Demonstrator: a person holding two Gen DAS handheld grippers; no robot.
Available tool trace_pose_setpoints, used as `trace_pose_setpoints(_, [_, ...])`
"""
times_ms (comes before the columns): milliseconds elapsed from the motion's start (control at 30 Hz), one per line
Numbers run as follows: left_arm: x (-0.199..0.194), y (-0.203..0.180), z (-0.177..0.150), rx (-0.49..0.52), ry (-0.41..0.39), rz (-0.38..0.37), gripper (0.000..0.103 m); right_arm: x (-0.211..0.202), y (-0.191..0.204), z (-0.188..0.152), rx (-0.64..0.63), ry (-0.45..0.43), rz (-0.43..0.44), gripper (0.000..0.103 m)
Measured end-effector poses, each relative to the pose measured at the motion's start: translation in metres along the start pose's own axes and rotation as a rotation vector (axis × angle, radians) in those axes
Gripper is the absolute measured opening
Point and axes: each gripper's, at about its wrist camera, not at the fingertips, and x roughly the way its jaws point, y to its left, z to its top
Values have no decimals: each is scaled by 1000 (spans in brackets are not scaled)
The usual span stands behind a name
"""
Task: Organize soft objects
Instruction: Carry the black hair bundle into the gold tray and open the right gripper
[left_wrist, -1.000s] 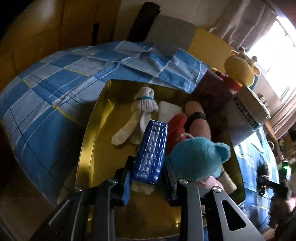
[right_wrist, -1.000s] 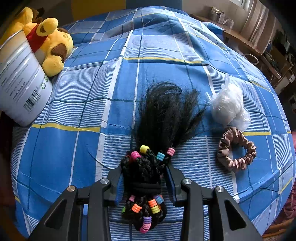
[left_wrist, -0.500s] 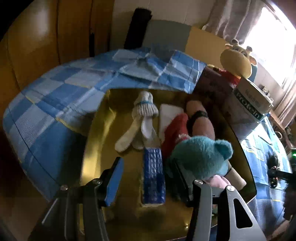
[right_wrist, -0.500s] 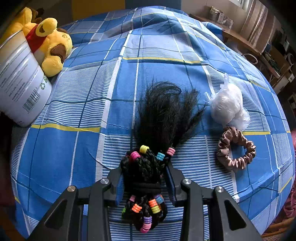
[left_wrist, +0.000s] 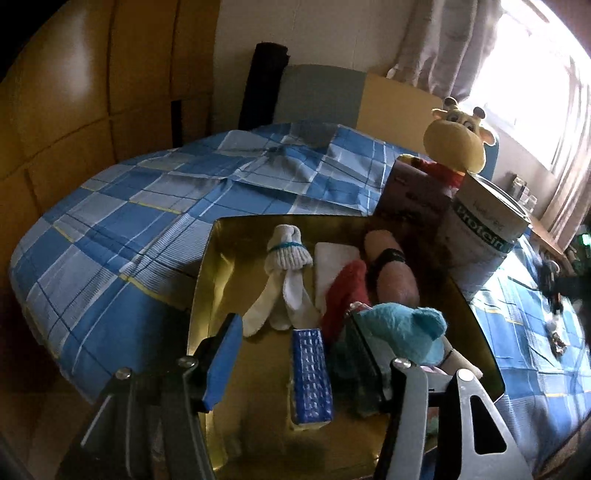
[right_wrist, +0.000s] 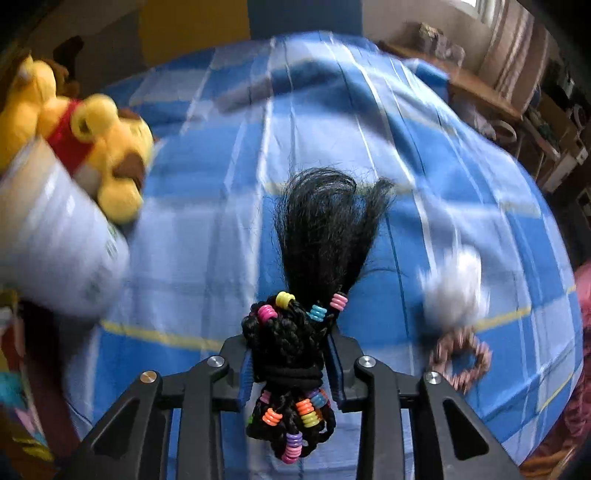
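In the left wrist view a gold tray (left_wrist: 207, 280) lies on the blue checked bed. It holds a blue sponge (left_wrist: 310, 376), white socks (left_wrist: 288, 280), a white pad (left_wrist: 332, 266), a red cloth (left_wrist: 347, 295), a tan roll with a black band (left_wrist: 391, 273) and a teal plush (left_wrist: 402, 328). My left gripper (left_wrist: 291, 354) is open above the sponge, not touching it. My right gripper (right_wrist: 291, 365) is shut on a black braided hairpiece with coloured beads (right_wrist: 317, 236) and holds it above the bed.
A white protein tin (left_wrist: 480, 240) and a yellow plush giraffe (left_wrist: 454, 144) stand beside the tray; both also show in the right wrist view, tin (right_wrist: 55, 243) and plush (right_wrist: 110, 155). A white bagged ball (right_wrist: 454, 288) and a brown scrunchie (right_wrist: 461, 358) lie on the bed.
My left gripper opened, left the blue sponge in the tray and drew back. My right gripper lifted the hairpiece off the bed and swung, blurring the view.
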Motion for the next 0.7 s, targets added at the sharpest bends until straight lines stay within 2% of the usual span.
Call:
trace_pose_setpoints(267, [0,3,2,19,-1,-2,59,-38,51,105,-33,-113,-82,31])
trace_pose_setpoints(367, [1,4,5,20,1,3,59,-60,77,145,-63,-180,-112,31])
trace_pose_setpoints(500, [2,4,7,32,-2,18,60,-100,126,192,-121,-295,-103,32])
trace_pose_setpoints(600, [4,5,7,35,5,28,61,-127,169,208,-198,-375,-55,32])
trace_pose_setpoints(700, [7,7,6,31,13,37,61,-149,220,205,-316,-445,2,32])
